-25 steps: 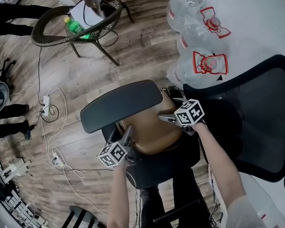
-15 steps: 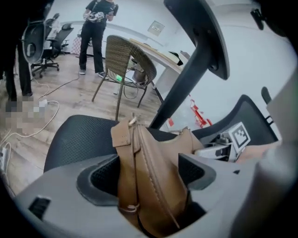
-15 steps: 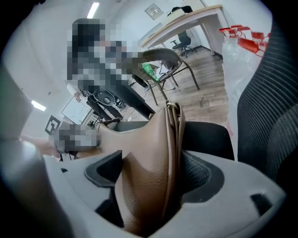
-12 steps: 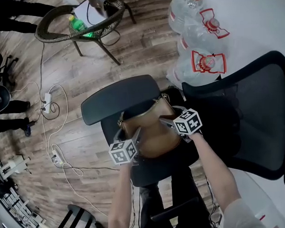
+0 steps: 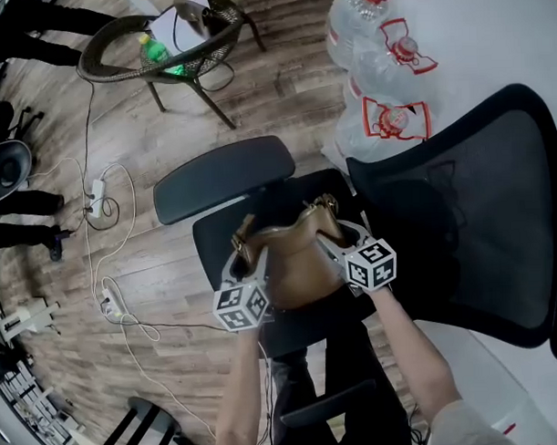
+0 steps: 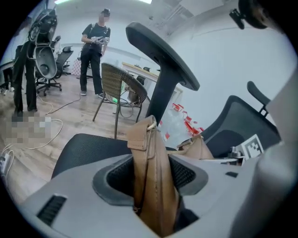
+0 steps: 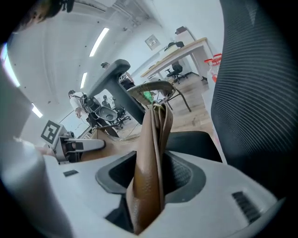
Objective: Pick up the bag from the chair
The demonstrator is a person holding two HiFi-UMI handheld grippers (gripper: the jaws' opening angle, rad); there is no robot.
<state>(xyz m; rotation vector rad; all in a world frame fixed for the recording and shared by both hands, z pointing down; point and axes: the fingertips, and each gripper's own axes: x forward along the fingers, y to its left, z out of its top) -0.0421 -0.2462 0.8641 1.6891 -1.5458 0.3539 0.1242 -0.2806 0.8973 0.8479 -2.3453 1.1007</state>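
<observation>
A tan leather bag [image 5: 293, 258] hangs above the seat of a black office chair [image 5: 252, 241], held up at both ends. My left gripper [image 5: 246, 273] is shut on the bag's left corner, where the strap end [image 6: 146, 139] stands up between the jaws. My right gripper [image 5: 339, 247] is shut on the bag's right corner [image 7: 153, 153], a fold of leather pinched upright in it. The chair's headrest [image 5: 224, 178] lies just beyond the bag. The bag's middle sags between the two grippers.
A second black mesh chair [image 5: 479, 219] stands close on the right. Water bottles in plastic wrap [image 5: 383, 67] sit behind it. A wicker chair [image 5: 163, 48] with a green bottle stands far back. Cables and a power strip [image 5: 95, 191] lie on the wooden floor at left.
Both grippers have drawn back toward me and upward with the bag, lifting it clear of the headrest and off the seat.
</observation>
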